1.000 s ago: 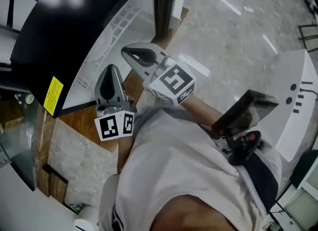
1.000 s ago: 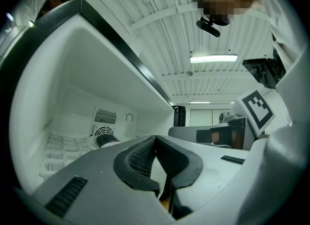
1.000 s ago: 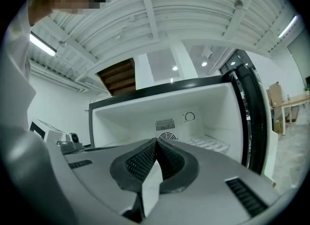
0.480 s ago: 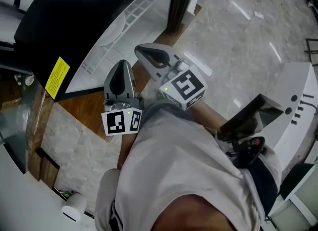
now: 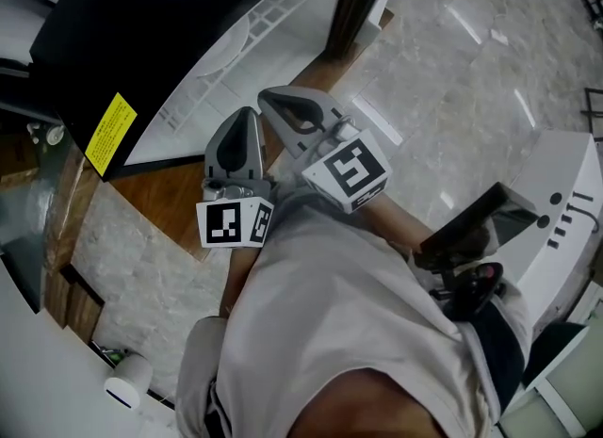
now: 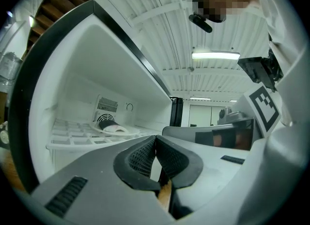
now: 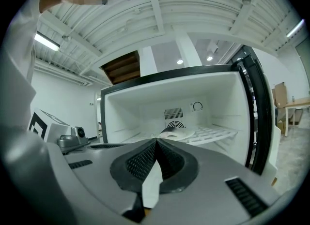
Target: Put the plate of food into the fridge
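Left gripper (image 6: 155, 141): jaws pressed together, pads meeting along their length, nothing between them. Faces the open fridge (image 6: 87, 69).
Right gripper (image 7: 156, 142): jaws pressed together, empty. Looks straight into the same compartment.
Gripper pair: head view shows them side by side, left just beside right, close in front of the person's torso, tips toward the fridge.
Plate of food (image 7: 177, 133): already inside the fridge, resting on the white wire shelf (image 7: 215, 133). Straight ahead of the right gripper's tips and well beyond them, no contact. From the left gripper it lies ahead and off to the left of the tips.
Food: a dark piece on a white plate, seen best from the left gripper view; kind cannot be told.
Back wall: vent grille (image 7: 173, 113) and round dial (image 7: 197, 106), both above the plate and behind it as seen from the right gripper.
Fridge casing (image 5: 141, 31): black outside, white inside; a yellow label (image 5: 111, 133) sits on its edge, to the left of the left gripper in head view.
Floor (image 5: 452, 69): pale marble, to the right of the right gripper.
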`<state>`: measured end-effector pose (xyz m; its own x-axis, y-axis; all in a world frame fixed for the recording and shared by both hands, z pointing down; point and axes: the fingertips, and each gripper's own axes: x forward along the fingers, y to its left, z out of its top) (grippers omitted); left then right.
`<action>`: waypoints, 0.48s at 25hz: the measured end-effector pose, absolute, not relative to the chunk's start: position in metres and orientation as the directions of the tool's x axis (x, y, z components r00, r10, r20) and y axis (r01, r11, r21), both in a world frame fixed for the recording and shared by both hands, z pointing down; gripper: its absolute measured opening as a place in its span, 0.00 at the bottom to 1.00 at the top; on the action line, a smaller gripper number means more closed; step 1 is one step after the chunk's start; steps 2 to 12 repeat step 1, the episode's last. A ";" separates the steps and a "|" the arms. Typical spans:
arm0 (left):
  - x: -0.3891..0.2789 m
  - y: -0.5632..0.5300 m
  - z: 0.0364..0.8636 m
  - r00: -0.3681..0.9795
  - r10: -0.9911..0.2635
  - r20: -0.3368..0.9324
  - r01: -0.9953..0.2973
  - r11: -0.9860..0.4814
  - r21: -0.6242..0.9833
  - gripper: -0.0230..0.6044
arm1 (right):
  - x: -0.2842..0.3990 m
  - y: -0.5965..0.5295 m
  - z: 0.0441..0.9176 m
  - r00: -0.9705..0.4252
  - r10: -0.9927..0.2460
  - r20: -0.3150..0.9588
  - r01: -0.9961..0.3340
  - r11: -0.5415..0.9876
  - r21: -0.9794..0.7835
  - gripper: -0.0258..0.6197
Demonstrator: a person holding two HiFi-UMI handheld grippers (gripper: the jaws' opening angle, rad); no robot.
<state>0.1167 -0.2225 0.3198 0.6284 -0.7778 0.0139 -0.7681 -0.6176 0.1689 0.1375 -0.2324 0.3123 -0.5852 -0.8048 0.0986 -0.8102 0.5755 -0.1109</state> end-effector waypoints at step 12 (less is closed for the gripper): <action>0.116 -0.224 0.321 0.628 -0.778 0.016 -0.769 -0.617 0.169 0.07 | 0.136 -0.233 0.314 -0.588 -0.802 0.101 -0.808 0.579 -0.106 0.07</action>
